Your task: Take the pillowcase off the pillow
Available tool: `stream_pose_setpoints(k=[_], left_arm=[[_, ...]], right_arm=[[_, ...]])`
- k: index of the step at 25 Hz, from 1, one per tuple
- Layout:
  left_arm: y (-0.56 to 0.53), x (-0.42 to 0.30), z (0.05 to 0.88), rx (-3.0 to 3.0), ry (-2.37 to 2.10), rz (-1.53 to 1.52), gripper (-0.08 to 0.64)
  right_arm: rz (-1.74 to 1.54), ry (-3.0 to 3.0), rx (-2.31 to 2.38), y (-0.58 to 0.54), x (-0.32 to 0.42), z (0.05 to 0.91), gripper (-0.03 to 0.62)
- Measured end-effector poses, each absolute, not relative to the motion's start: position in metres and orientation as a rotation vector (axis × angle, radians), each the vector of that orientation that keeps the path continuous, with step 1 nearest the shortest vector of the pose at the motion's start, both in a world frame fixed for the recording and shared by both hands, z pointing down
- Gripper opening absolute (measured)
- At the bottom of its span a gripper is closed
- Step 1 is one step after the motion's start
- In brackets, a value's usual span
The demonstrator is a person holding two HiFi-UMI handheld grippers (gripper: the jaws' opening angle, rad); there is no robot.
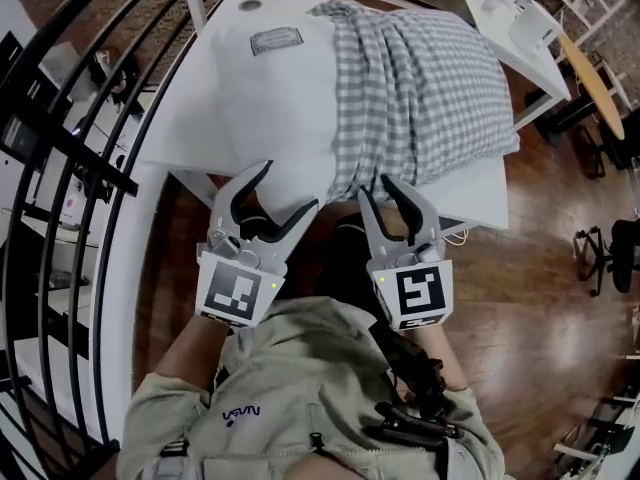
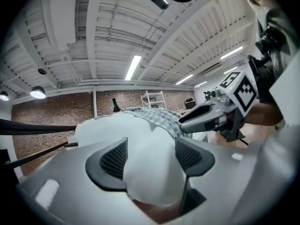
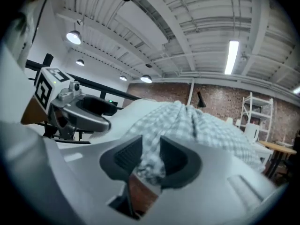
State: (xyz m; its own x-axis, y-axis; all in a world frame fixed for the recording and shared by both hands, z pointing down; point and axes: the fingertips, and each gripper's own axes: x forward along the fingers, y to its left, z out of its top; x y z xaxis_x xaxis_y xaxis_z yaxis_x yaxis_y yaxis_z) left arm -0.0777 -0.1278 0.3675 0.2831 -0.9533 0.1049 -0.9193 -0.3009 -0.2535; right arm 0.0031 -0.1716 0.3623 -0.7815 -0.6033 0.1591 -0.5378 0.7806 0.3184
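Here, in the head view, the pillow [image 1: 265, 98] lies on a white table [image 1: 480, 196], its left part bare and white. The grey checked pillowcase [image 1: 430, 83] covers its right part, bunched along the open edge. A small label [image 1: 277, 40] sits on the bare part. Both tools are at the pillow's near edge, side by side. The left hand-held gripper [image 1: 290, 186] has its jaws spread wide around the bare white corner. The right hand-held gripper [image 1: 375, 186] is on the near edge of the checked cloth.

In the left gripper view, the jaws stand wide apart and the pillow [image 2: 140, 139] bulges up between the two pads, filling the gap. The pillowcase [image 2: 157, 116] shows behind it, and the other tool reaches in from the right.

In the right gripper view, the jaws are drawn close and clamp a bunched fold of the pillowcase [image 3: 187, 121]. The cloth runs away over the pillow [image 3: 124, 114].
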Motion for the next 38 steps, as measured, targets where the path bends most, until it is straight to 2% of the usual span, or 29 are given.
stream_pose_setpoints(k=[5, 8, 11, 12, 18, 23, 31, 35, 38], left_arm=[[-0.154, -0.077, 0.400, -2.398, 1.823, -0.473, 0.283], [-0.158, -0.083, 0.399, -2.360, 1.812, -0.450, 0.120], [-0.162, -0.100, 0.385, -2.308, 1.825, -0.421, 0.046], [-0.165, -0.113, 0.380, -2.285, 1.859, -0.405, 0.037], [-0.178, -0.203, 0.342, -2.103, 2.033, -0.327, 0.032], [-0.178, -0.273, 0.365, -2.151, 2.196, -0.269, 0.031], [-0.176, -0.259, 0.406, -2.268, 2.187, -0.225, 0.043], [-0.163, -0.243, 0.376, -2.261, 2.119, -0.168, 0.129], [-0.152, -0.230, 0.332, -2.199, 2.034, -0.091, 0.140]], right_arm=[[-0.297, -2.673, 0.947, -0.176, -0.001, 0.399, 0.155], [-0.371, -2.639, 0.978, -0.186, -0.007, 0.405, 0.150], [-0.475, -2.579, 1.025, -0.197, -0.007, 0.402, 0.044], [-0.504, -2.558, 1.034, -0.201, -0.006, 0.400, 0.035], [-0.677, -2.362, 1.156, -0.234, 0.027, 0.382, 0.025], [-0.623, -2.265, 1.280, -0.271, 0.067, 0.386, 0.026], [-0.561, -2.239, 1.268, -0.270, 0.069, 0.414, 0.025], [-0.486, -2.412, 1.198, -0.258, 0.065, 0.406, 0.039], [-0.453, -2.570, 1.125, -0.241, 0.060, 0.386, 0.066]])
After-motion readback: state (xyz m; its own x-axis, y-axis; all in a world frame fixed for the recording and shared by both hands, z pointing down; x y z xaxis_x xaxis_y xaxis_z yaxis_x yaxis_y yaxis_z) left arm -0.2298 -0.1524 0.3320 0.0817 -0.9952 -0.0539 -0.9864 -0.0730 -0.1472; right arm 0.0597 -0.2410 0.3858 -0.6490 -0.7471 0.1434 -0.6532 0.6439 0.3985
